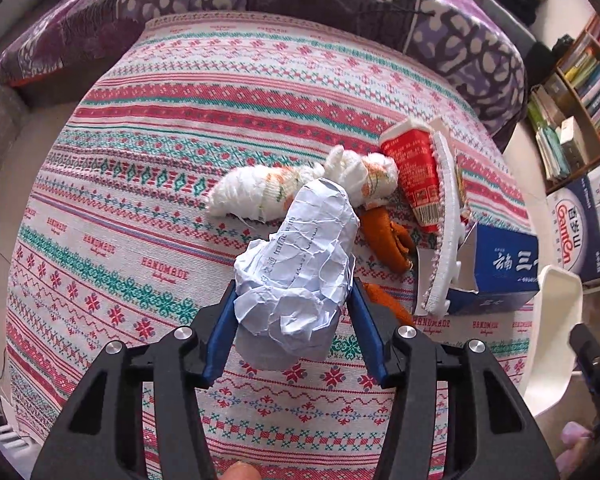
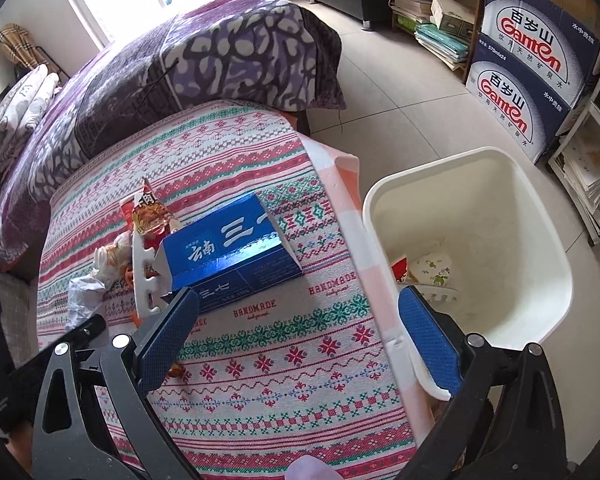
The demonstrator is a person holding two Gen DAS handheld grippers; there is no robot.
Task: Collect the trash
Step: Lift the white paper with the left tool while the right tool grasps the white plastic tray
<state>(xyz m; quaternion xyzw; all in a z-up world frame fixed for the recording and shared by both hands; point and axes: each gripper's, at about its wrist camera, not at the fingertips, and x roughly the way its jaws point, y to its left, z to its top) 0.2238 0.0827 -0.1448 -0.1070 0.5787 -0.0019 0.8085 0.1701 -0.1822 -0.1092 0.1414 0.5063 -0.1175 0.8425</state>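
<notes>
My left gripper is shut on a crumpled ball of printed paper, held just above the patterned tablecloth. Beyond it lie a white wadded cloth, orange peel, a red snack wrapper, a white foam strip and a blue box. My right gripper is open and empty over the table's right edge, between the blue box and a white bin on the floor. The bin holds some trash.
A purple patterned quilt lies beyond the table. Stacked Ganten water cartons and a bookshelf stand at the right. The bin's rim shows at the right in the left wrist view.
</notes>
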